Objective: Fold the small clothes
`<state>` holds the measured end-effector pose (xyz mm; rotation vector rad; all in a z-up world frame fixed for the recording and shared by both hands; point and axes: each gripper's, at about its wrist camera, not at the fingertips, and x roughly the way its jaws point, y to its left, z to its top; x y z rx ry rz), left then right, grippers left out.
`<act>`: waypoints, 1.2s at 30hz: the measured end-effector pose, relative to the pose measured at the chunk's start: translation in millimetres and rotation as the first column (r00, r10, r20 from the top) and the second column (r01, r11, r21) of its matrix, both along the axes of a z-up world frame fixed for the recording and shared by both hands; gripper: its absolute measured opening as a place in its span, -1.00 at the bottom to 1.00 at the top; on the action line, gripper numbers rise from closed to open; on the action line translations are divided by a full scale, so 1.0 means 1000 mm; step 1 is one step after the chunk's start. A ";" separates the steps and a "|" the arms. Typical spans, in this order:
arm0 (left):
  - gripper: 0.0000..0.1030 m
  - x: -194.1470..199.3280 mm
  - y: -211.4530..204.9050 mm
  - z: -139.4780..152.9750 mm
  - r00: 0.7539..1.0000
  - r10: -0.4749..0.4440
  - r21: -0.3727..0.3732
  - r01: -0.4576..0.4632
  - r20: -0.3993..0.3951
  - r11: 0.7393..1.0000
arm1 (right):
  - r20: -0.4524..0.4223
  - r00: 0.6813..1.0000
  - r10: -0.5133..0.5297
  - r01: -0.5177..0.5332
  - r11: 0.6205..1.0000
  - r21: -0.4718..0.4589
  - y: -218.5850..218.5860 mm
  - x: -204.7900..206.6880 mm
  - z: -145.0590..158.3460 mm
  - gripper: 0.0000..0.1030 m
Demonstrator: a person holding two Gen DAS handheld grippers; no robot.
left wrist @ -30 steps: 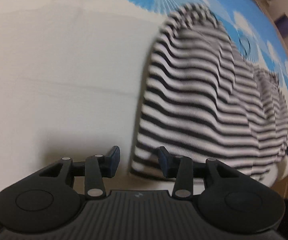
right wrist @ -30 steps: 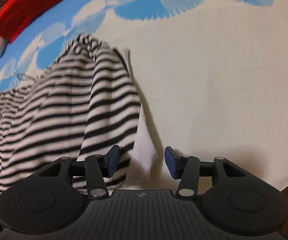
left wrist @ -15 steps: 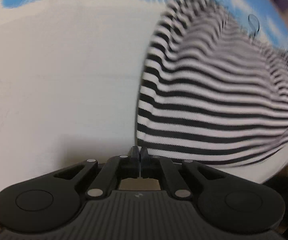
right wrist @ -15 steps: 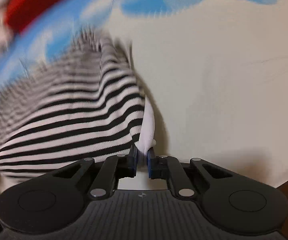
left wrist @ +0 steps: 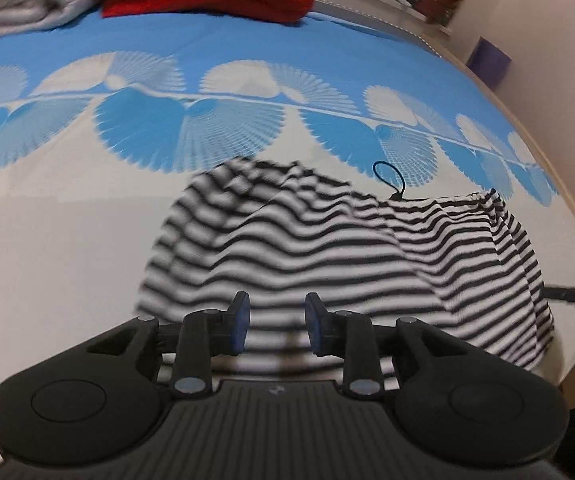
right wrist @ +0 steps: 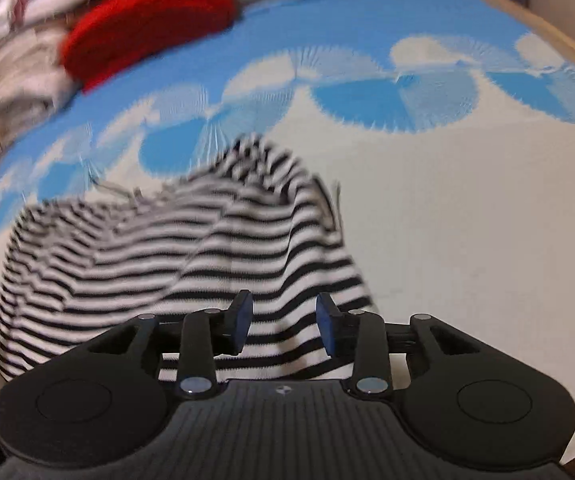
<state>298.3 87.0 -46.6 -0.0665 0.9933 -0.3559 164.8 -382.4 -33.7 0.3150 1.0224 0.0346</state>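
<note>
Step in hand, as I judge it: letting go after a fold. To do it well, I should lift both pairs of fingers straight clear so the hem does not drag.

Left gripper (left wrist: 275, 326): jaws just opening, apart, over cloth but not pressing on it.
Right gripper (right wrist: 285, 328): same.

1 black-and-white striped knit garment (left wrist: 327, 248): rumpled, doubled over, lying on the blue-and-cream patterned bedsheet (left wrist: 67, 240), near its edge.
</note>
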 end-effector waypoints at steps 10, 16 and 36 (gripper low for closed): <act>-0.35 0.071 -0.010 -0.049 0.988 0.147 0.163 -0.153 0.045 0.975 | -0.201 0.980 -0.006 -0.018 0.993 -0.117 0.013 0.028 -0.039 -0.15; -0.27 0.085 0.006 -0.053 0.967 0.255 0.100 -0.255 0.005 0.962 | -0.183 0.983 0.002 -0.024 0.993 -0.119 0.010 0.031 -0.039 -0.14; -0.08 -0.007 -0.083 -0.052 0.978 -0.199 0.208 0.208 -0.063 0.956 | -0.075 0.992 0.098 -0.098 0.995 0.001 0.041 0.031 -0.012 -0.06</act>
